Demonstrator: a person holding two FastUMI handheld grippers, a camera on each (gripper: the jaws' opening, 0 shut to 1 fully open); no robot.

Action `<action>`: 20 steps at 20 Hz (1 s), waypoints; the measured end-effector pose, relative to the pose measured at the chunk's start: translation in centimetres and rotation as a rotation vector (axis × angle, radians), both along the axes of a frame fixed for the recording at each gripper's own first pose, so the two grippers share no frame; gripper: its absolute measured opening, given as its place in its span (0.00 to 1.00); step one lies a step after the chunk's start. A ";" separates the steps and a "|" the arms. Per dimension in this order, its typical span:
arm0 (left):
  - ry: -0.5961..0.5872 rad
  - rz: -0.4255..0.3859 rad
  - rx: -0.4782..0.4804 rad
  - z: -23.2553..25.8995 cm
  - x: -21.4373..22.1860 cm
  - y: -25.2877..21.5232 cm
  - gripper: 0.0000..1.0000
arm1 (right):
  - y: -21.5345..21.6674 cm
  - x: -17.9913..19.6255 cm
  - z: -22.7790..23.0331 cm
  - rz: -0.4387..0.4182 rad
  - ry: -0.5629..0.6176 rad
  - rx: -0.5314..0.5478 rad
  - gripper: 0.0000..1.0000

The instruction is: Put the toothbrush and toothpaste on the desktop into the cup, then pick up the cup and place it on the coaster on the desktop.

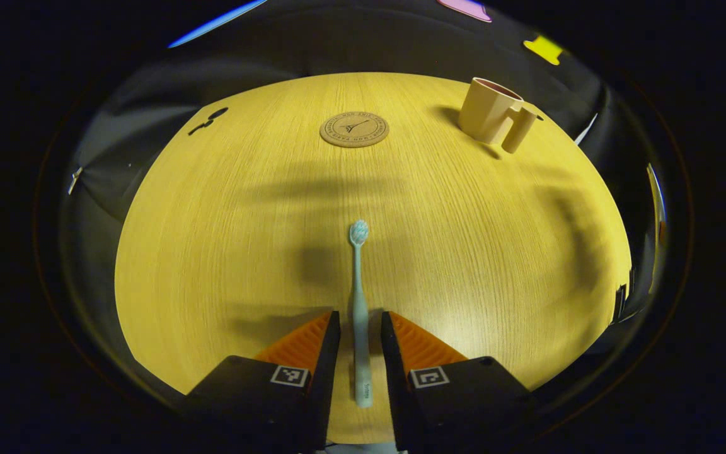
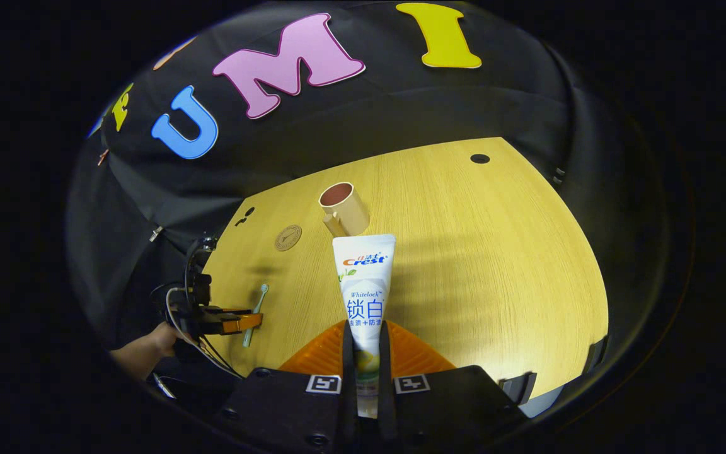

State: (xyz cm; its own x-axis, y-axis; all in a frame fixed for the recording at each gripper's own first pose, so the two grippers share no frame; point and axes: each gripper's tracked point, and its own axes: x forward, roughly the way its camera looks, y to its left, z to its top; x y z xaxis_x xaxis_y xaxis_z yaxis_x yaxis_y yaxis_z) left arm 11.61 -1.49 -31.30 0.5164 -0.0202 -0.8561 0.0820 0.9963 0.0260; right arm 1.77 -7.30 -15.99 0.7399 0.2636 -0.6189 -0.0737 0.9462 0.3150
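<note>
A pale blue toothbrush point(image 1: 359, 302) lies flat on the wooden desktop point(image 1: 212, 252), bristles pointing away. My left gripper point(image 1: 361, 318) straddles its handle, open, with a narrow gap on each side. The right gripper point(image 2: 363, 325) is shut on a white toothpaste tube point(image 2: 364, 284), held up above the desk with its flat end forward. A beige cup point(image 1: 492, 116) with a handle stands upright at the far right; in the right gripper view the cup point(image 2: 345, 209) sits just beyond the tube. The round cork coaster point(image 1: 354, 129) lies far ahead of the toothbrush.
In the right gripper view, the left gripper point(image 2: 246, 323) and the hand point(image 2: 149, 350) holding it sit at the desk's left edge over the toothbrush point(image 2: 256, 313), with the coaster point(image 2: 288, 238) beyond. Black cloth walls surround the desk. A small dark hole point(image 2: 479, 158) marks the far corner.
</note>
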 end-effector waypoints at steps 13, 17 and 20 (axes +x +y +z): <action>0.021 -0.014 -0.029 0.1 -0.4 -1.0 0.07 | 2.0 2.9 2.6 0.049 -0.058 0.022 0.15; -0.017 -0.006 -0.069 0.9 -1.0 -1.5 0.07 | 2.5 5.1 5.1 0.062 -0.117 0.021 0.16; -0.077 0.031 -0.095 2.5 -1.2 -2.0 0.07 | 3.1 7.0 7.2 0.084 -0.163 0.022 0.16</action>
